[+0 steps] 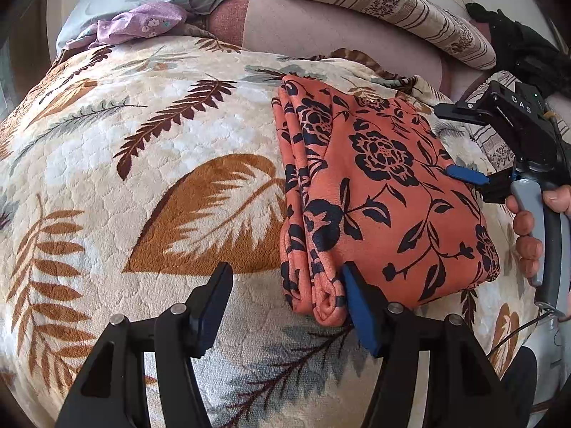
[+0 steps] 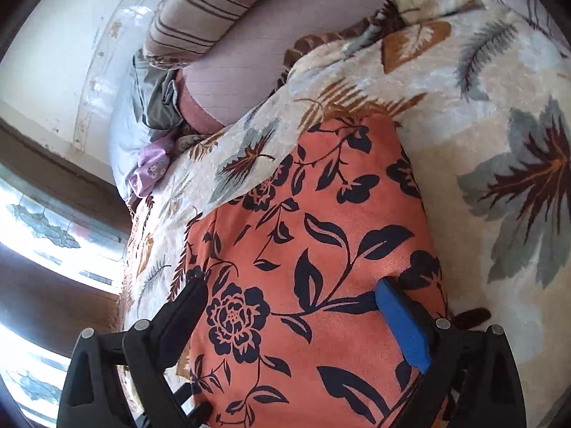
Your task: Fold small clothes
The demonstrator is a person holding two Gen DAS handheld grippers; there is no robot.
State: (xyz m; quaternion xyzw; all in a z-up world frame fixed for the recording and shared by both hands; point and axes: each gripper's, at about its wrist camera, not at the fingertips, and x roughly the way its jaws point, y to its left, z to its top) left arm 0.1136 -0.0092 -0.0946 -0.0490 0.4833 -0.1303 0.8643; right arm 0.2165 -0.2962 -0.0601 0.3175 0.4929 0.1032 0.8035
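Our left gripper (image 1: 282, 299): matte black linkage arms, round silver pivot pins, flat finger pads faced in blue on one side, dark on the other. Our right gripper (image 2: 291, 324) same build: black arms, silver pins, one blue pad, one dark. From the left wrist view the right gripper (image 1: 467, 174) body is black with white letters "DAS" and a small green light, grey trigger handle, thin dark cable trailing below. Our right hand (image 1: 531, 228) is bare, no glove, no sleeve visible.
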